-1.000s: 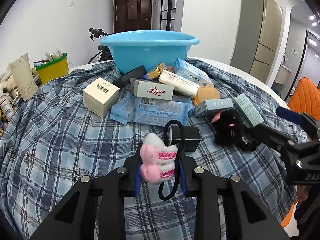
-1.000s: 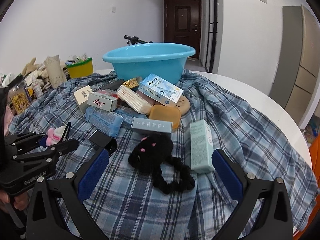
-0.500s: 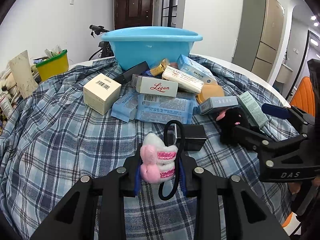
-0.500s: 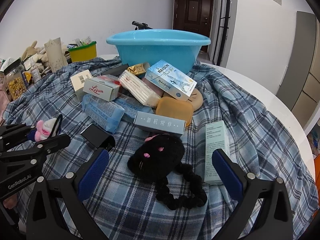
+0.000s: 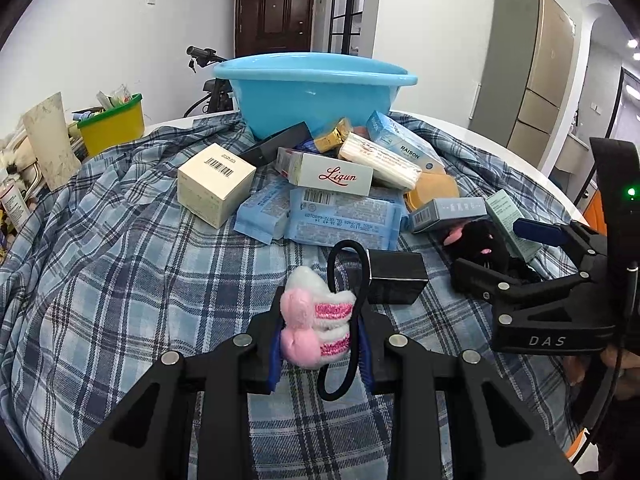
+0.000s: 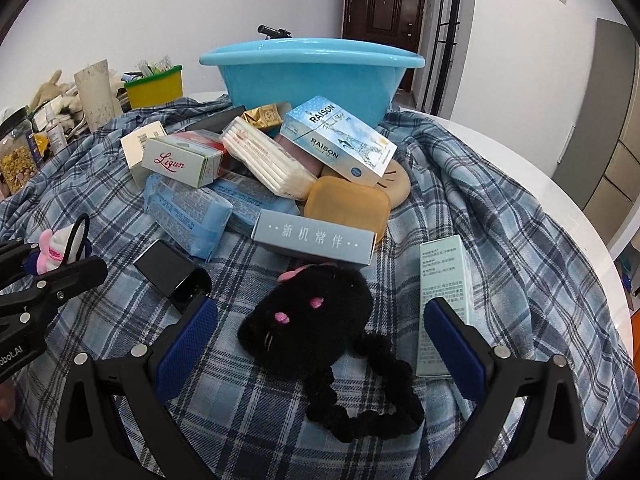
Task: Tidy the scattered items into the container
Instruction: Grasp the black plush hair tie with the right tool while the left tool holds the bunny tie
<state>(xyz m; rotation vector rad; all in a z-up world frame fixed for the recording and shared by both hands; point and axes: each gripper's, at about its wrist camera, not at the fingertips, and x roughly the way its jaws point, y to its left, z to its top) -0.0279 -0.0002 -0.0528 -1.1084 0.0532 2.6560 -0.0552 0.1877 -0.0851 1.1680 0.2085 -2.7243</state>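
My left gripper (image 5: 318, 334) is shut on a pink and white plush hair tie (image 5: 316, 322), whose black elastic loop hangs beside the pads. A blue basin (image 5: 314, 88) stands at the far side of the plaid cloth, behind a heap of boxes and packets. My right gripper (image 6: 320, 340) is open, its blue pads either side of a black plush cat hair tie (image 6: 316, 322) that lies on the cloth. In the left wrist view the right gripper (image 5: 516, 252) reaches in from the right over the black plush cat hair tie (image 5: 482, 242).
A small black box (image 5: 394, 276) lies just past the pink hair tie. A mint carton (image 6: 442, 304) lies by my right pad. A grey-blue box (image 6: 314, 240), an orange soap case (image 6: 348, 204) and tissue packets (image 5: 344, 218) crowd the middle. A yellow bin (image 5: 112, 126) stands far left.
My right gripper has come forward and down, so the black plush cat now lies between its open pads. The left gripper holds still with the pink hair tie.
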